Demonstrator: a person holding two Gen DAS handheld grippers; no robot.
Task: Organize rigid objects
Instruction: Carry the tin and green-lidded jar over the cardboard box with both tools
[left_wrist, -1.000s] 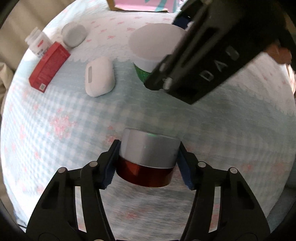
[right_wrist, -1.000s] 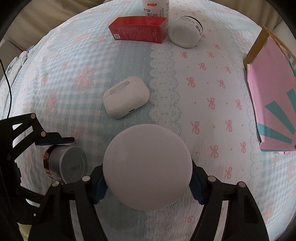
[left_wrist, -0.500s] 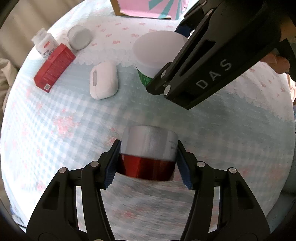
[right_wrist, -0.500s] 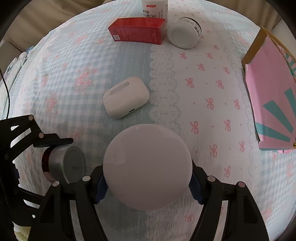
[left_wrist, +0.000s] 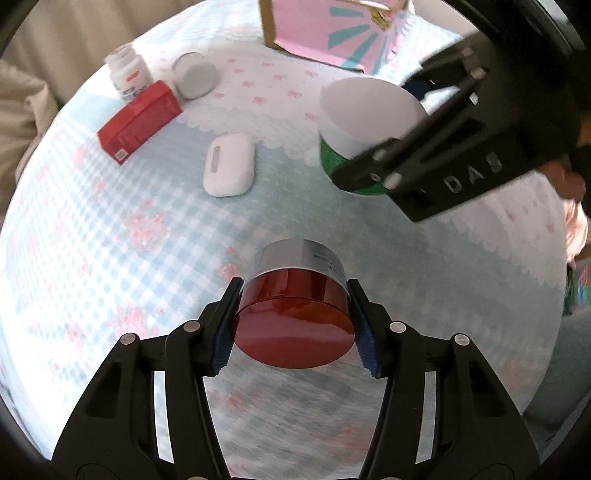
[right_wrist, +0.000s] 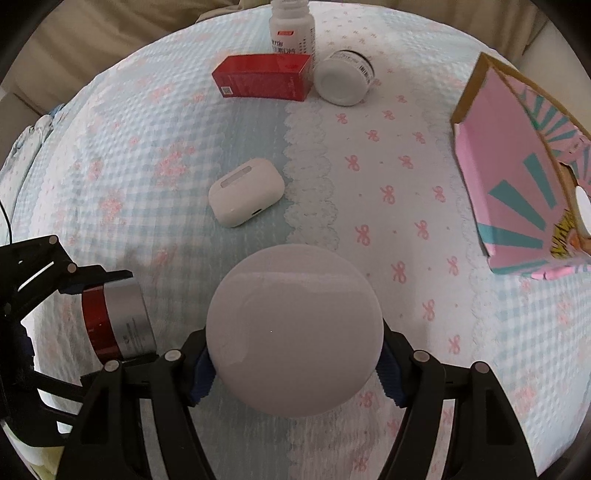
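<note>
My left gripper (left_wrist: 293, 325) is shut on a red jar with a silver lid (left_wrist: 295, 295), held tilted above the cloth; the jar also shows in the right wrist view (right_wrist: 118, 321). My right gripper (right_wrist: 293, 373) is shut on a green jar with a white lid (right_wrist: 293, 328), seen in the left wrist view (left_wrist: 365, 122) to the far right. A white earbud case (right_wrist: 245, 195) lies on the cloth ahead, also in the left wrist view (left_wrist: 229, 170).
A red carton (right_wrist: 262, 75), a white pill bottle (right_wrist: 291, 27) and a small white-lidded jar (right_wrist: 343, 81) sit together at the far edge. A pink and teal box (right_wrist: 517, 188) lies at the right. The checked cloth (right_wrist: 369, 184) covers the surface.
My left gripper has lifted and tipped the red jar, so its red base now faces the camera. The right gripper with the green jar has risen slightly.
</note>
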